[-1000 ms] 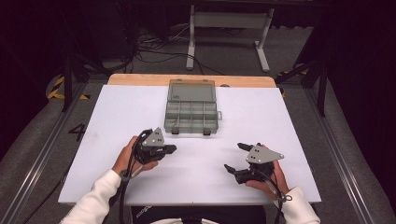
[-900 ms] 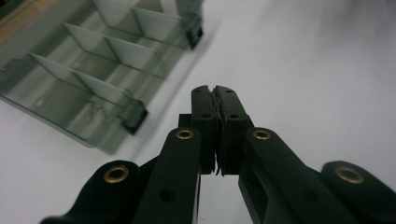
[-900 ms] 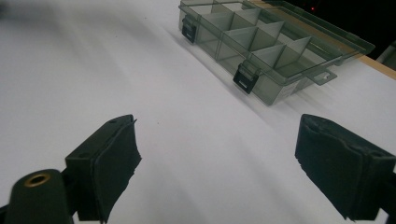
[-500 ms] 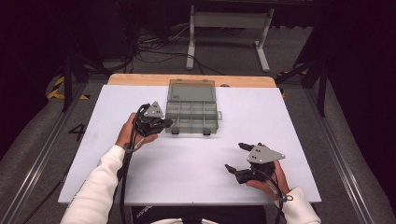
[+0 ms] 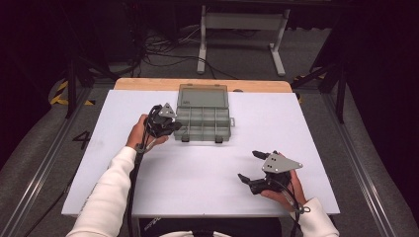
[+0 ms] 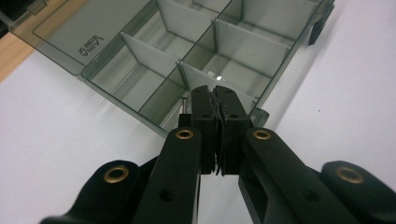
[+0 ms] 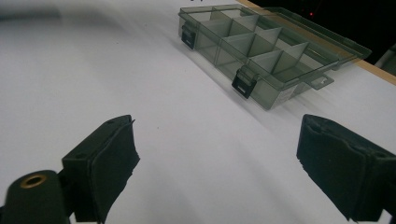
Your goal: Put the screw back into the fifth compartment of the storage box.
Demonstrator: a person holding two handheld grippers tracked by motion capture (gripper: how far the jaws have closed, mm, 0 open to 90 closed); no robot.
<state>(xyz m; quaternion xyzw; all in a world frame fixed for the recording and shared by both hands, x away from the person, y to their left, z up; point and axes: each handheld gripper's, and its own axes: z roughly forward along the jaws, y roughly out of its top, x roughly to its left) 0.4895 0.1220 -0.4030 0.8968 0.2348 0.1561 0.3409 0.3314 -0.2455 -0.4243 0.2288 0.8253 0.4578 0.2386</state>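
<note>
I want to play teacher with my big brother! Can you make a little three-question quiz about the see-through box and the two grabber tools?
1. True or false: the lid of the compartment box is folded open.
2. Which has its jaws pressed together? A) left gripper B) right gripper
3. Fill in: the left gripper's tips are over the box's near ____.

Key: 1 true; 2 A; 3 corner, the one at the left of the high view, where a thin metal pin stands just inside the wall.
</note>
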